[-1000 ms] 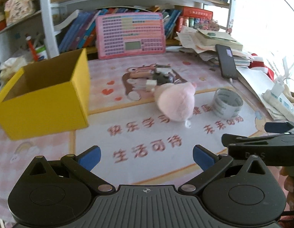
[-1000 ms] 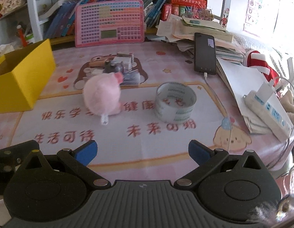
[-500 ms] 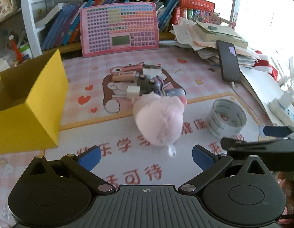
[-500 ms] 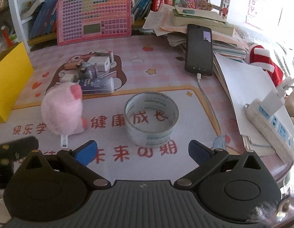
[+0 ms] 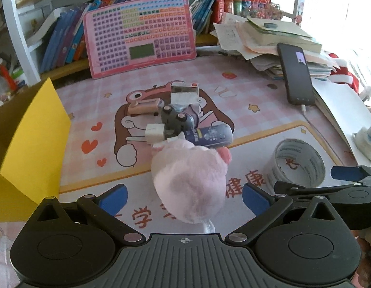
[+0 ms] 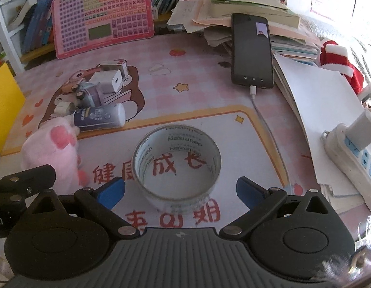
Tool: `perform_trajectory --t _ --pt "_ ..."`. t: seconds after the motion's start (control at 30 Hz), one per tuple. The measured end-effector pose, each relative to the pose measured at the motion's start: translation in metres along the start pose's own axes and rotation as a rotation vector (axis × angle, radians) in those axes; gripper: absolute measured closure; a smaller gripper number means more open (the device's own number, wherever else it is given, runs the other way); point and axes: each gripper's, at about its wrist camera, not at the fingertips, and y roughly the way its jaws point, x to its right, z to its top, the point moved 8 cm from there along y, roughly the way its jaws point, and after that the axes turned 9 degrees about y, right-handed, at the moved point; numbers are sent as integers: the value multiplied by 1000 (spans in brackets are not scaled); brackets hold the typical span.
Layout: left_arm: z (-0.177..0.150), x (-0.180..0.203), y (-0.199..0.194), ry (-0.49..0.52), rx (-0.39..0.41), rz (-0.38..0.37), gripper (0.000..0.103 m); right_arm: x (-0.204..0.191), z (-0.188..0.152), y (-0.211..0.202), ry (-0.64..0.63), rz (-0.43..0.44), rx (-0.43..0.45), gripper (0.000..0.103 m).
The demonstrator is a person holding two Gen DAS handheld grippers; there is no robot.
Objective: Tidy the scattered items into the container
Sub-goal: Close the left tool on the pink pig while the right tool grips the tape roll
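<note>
Left claw (image 5: pixel 184 198) is standing released, its blue pads wide apart on either side of the pink plush (image 5: pixel 189 182), which is lying on the desk (image 5: pixel 257 91) between them without being touched by either pad. Beyond the plush a cluster is sitting on the bear print: a dark tube (image 5: pixel 209 134) just behind the plush, a white plug (image 5: pixel 155 133), a grey toy car (image 5: pixel 177 118), a pink stick (image 5: pixel 143 105) and a small shiny box (image 5: pixel 184 93). A tape roll (image 5: pixel 297 165) is resting to the right, apart from the plush. The yellow box (image 5: pixel 29 144) is standing open at the left edge, well apart from the cluster. The right claw (image 5: pixel 346 180) is showing at the right edge, beside the tape. A phone (image 5: pixel 297 73) is leaning on a paper stack at the back right, and a pink keyboard board (image 5: pixel 141 33) is propped against the shelf.

From the right wrist, the right claw (image 6: pixel 180 189) is likewise released, its pads spread with the near part of the tape roll (image 6: pixel 177 165) sitting between them, untouched. The plush (image 6: pixel 51 151) is lying to the left, near the left pad, with the tube (image 6: pixel 99 117) just behind it. A white charger (image 6: pixel 108 80) is lying in the cluster further back. A corner of the yellow box (image 6: pixel 5 98) is showing at far left. The phone (image 6: pixel 252 50) is lying at the back right, a power strip (image 6: pixel 353 153) at the right edge.
</note>
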Motion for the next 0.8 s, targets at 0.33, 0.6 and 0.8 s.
perform_trajectory --t 0.33,0.6,0.8 --pt "7 -9 38 -55 -61 -1 2 2 9 24 -21 3 -17 3" --pt "3 -5 58 -76 -117 -12 16 2 10 31 -26 13 -25 20" --pt "-1 -5 56 -91 -128 -16 35 2 11 28 -35 21 -14 21"
